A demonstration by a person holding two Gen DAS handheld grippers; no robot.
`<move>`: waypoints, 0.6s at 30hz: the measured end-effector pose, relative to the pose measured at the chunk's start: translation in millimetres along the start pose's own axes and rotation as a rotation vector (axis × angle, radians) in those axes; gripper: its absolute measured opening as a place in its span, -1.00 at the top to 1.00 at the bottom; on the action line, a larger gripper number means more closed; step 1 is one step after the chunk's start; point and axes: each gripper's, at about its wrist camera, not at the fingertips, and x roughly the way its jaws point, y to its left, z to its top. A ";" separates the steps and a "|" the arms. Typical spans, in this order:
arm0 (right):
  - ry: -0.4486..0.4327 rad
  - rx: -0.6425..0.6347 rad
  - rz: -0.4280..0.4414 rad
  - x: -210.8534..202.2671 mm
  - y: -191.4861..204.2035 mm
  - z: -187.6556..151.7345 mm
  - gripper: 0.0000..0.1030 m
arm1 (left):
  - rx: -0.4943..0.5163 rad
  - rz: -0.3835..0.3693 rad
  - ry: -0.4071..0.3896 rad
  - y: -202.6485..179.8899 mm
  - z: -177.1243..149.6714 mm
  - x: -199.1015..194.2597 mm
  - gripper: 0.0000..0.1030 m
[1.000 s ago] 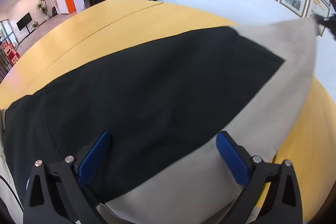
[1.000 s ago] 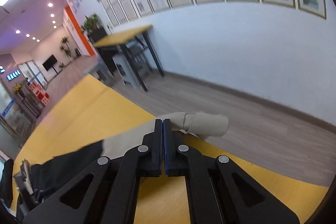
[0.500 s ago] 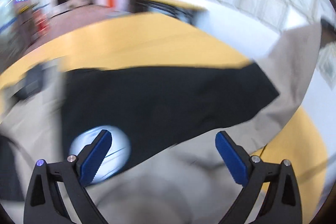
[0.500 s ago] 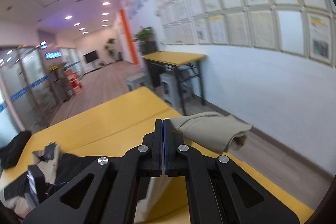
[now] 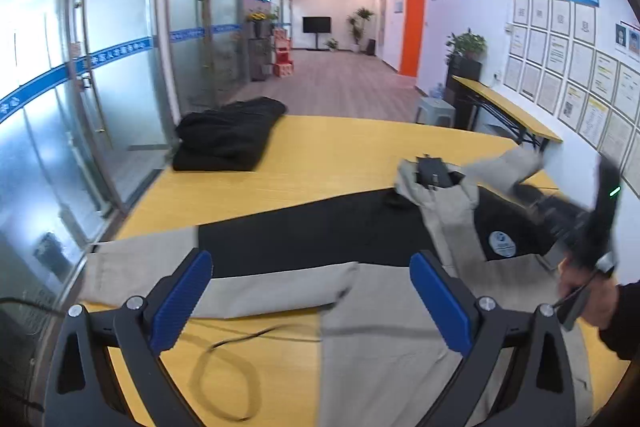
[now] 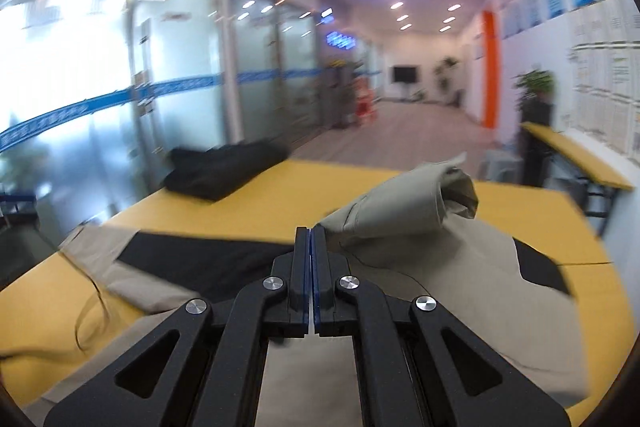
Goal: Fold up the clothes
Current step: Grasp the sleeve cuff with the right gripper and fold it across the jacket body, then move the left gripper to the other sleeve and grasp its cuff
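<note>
Judging by its drape, the garment (image 5: 304, 239) is soft and light — best taken at a sleeve cuff (image 6: 432, 195), as pinched by the right gripper (image 6: 310, 239); the left gripper (image 5: 308, 299) is spread, empty.

Bare table (image 5: 360, 147) beyond jacket (image 5: 320, 235); black clothes pile (image 5: 228, 139) blocks far-left corner, cord (image 5: 224, 383) nr front

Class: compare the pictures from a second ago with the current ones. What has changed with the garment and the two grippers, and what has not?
The right gripper has carried the garment's beige sleeve across over the black panel, so the sleeve now folds inward. Unchanged: right gripper shut on the sleeve, left gripper open and empty.
</note>
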 end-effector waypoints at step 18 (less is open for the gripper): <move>0.220 0.087 0.129 64.9 66.3 -72.1 -0.21 | 0.036 -0.402 -0.029 12.4 -15.5 76.7 -0.98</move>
